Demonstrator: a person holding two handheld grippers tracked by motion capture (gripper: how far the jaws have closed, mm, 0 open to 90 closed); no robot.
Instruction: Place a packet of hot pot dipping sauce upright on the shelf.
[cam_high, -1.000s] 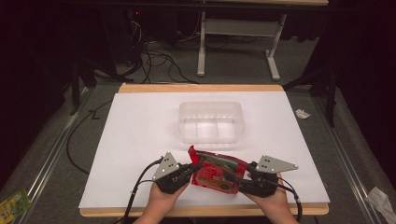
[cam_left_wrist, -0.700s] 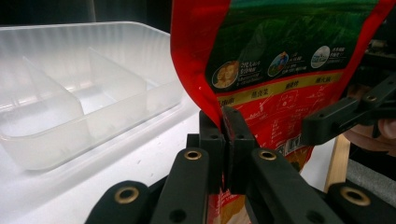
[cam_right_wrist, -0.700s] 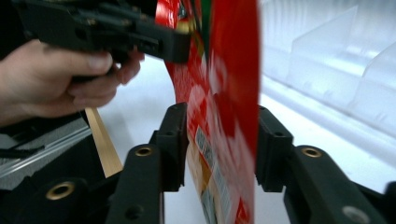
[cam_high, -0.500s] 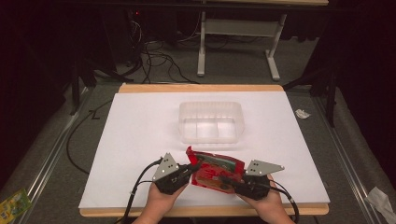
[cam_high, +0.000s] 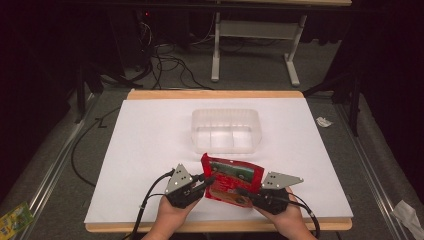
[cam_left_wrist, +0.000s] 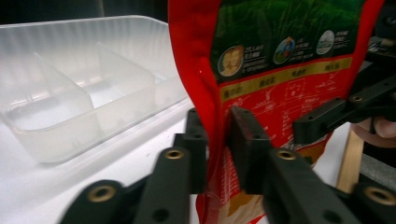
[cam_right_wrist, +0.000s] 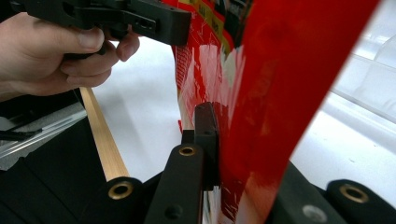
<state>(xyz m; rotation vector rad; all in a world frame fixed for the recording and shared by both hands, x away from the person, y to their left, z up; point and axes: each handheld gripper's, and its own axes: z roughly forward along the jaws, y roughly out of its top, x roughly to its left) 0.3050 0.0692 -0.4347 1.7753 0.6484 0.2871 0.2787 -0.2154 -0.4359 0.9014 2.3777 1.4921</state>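
Observation:
A red snack pouch (cam_high: 231, 179) with a green panel is held up off the white table top (cam_high: 150, 140) near the front edge. My left gripper (cam_high: 202, 182) is shut on the pouch's left edge; in the left gripper view the red film (cam_left_wrist: 261, 70) sits pinched between the black jaws (cam_left_wrist: 215, 140). My right gripper (cam_high: 246, 194) is shut on the pouch's right lower side; the right gripper view shows the pouch (cam_right_wrist: 280, 79) clamped against one fingertip (cam_right_wrist: 205, 135). A clear plastic tray (cam_high: 226, 129) with dividers stands just behind the pouch.
The tray's compartments (cam_left_wrist: 79, 88) hold nothing. A wooden strip (cam_high: 215, 94) edges the table at the back and front (cam_right_wrist: 100, 140). A crumpled wrapper (cam_high: 324, 121) lies on the floor at the right, and a white desk frame (cam_high: 255, 30) and cables stand beyond.
Both grippers have kept hold of the pouch and tipped it more upright, its top edge rising toward the tray. The right gripper has shifted slightly inward.

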